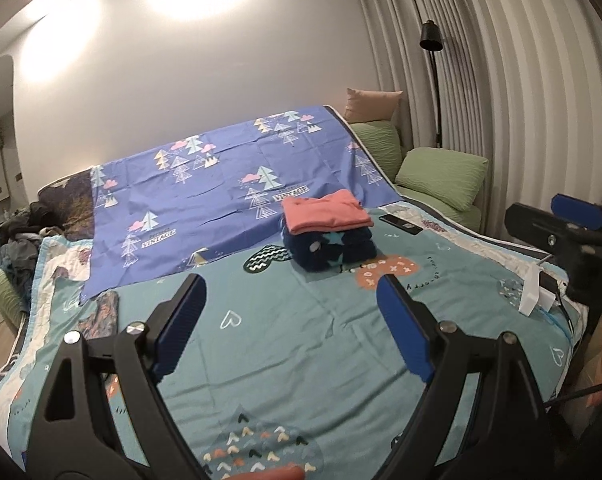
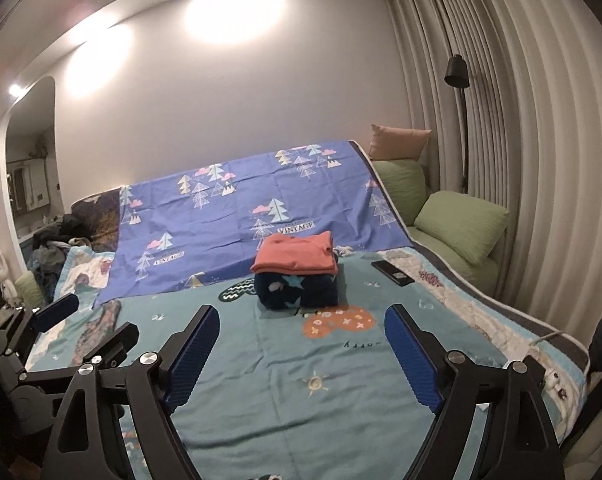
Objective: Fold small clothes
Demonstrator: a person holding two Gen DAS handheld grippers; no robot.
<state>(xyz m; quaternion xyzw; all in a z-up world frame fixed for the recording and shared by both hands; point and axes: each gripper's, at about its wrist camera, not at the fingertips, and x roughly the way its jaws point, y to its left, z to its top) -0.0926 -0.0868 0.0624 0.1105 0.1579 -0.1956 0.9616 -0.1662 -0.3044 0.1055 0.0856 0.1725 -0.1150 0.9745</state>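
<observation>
Left gripper (image 1: 291, 286) and right gripper (image 2: 301, 316) both wide, empty; folded pink top (image 2: 295, 258) sits stacked on navy bundle (image 2: 297, 290).

The teal bed cover (image 2: 285, 364) in front of both hand-held grippers lies flat and bare, so the near part of the bed is free for passing. At 12 o'clock stands the folded stack (image 2: 297, 276), coral piece on dark blue piece, the only raised thing in the middle. At 1 o'clock, near the stack but apart from it, a black phone (image 2: 393, 273) lies flat. Behind, from 10 to 12 o'clock, the purple tree-print sheet (image 2: 237, 216) is spread flat. A clothes heap (image 2: 57, 244) blocks 9 o'clock, green cushions (image 2: 461, 224) close 2 o'clock
</observation>
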